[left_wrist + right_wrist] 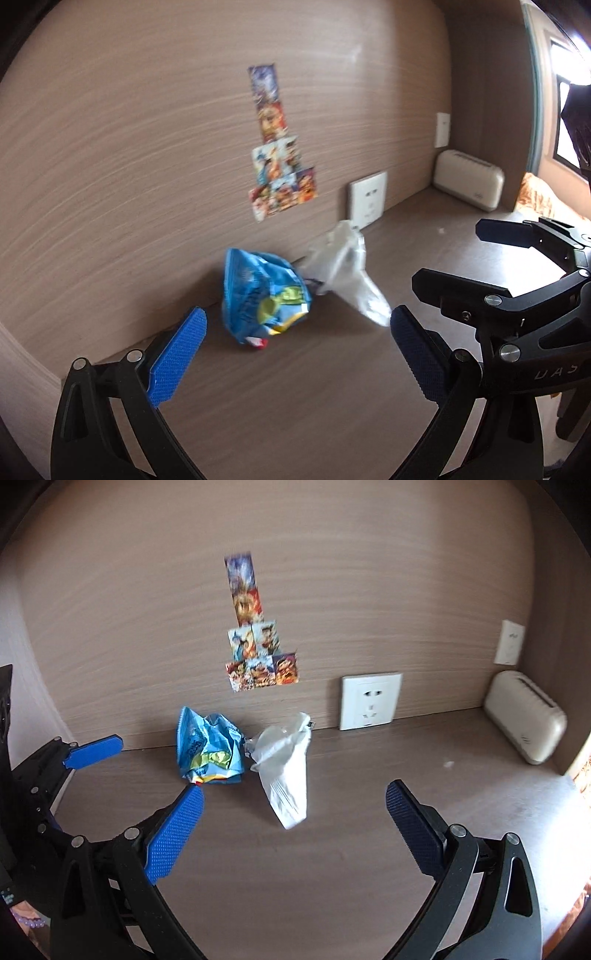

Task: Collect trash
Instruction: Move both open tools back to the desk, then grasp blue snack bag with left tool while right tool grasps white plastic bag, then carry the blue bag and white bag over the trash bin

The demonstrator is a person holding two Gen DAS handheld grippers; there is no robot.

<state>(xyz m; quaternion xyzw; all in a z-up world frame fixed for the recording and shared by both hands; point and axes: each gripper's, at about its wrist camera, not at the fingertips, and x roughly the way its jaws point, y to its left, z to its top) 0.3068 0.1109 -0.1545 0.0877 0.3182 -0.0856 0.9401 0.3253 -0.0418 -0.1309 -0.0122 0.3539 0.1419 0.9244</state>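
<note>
A crumpled blue snack bag (264, 295) lies on the brown desk by the back wall; it also shows in the right wrist view (208, 749). A clear plastic wrapper (349, 273) lies just right of it, also in the right wrist view (286, 771). My left gripper (295, 332) is open and empty, a short way in front of the blue bag. My right gripper (295, 805) is open and empty, in front of the clear wrapper. The right gripper shows at the right of the left wrist view (461, 254), and the left gripper at the left of the right wrist view (92, 755).
The desk (332, 867) ends at a wood-grain back wall with stickers (255, 653) and a white socket (370, 700). A cream box-shaped device (524, 716) stands in the back right corner under a second wall plate (509, 647). A side wall closes the left.
</note>
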